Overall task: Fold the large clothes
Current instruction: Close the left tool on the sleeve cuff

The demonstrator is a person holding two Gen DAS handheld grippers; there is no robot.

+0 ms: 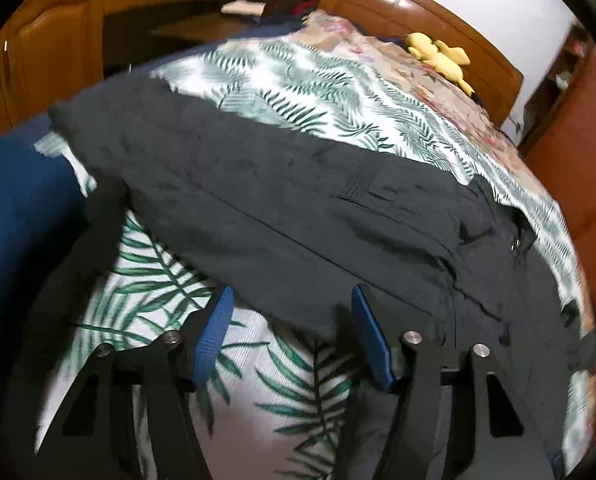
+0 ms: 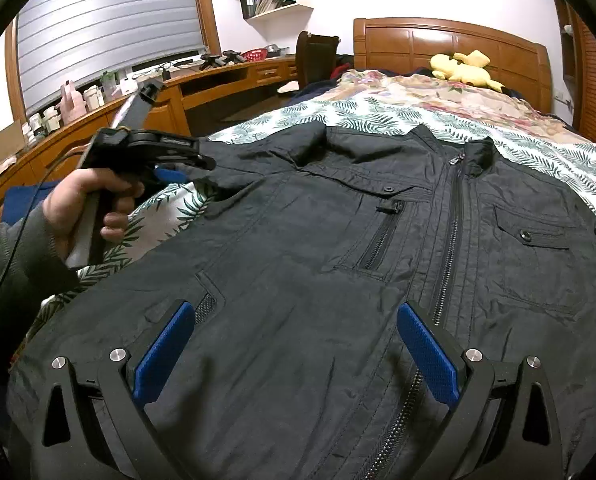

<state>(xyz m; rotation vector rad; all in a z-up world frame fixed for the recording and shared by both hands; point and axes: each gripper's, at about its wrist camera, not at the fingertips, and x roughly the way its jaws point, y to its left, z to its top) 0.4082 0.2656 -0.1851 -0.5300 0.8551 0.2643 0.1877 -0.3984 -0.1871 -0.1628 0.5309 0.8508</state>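
A large black zip-front jacket (image 2: 337, 248) lies front up on the bed, collar toward the headboard. In the left wrist view its left sleeve (image 1: 282, 192) stretches across the palm-print sheet (image 1: 282, 88). My left gripper (image 1: 290, 320) is open, blue pads apart, just short of the sleeve's near edge, holding nothing. It also shows in the right wrist view (image 2: 170, 160), held in a hand beside the sleeve. My right gripper (image 2: 298, 344) is open above the jacket's lower front, left of the zipper (image 2: 449, 232), empty.
A wooden headboard (image 2: 449, 40) with a yellow plush toy (image 2: 463, 66) is at the far end. A floral blanket (image 2: 437, 92) covers the pillow end. A wooden desk (image 2: 170, 92) with bottles runs along the left; a dark chair (image 2: 317, 56) stands by it.
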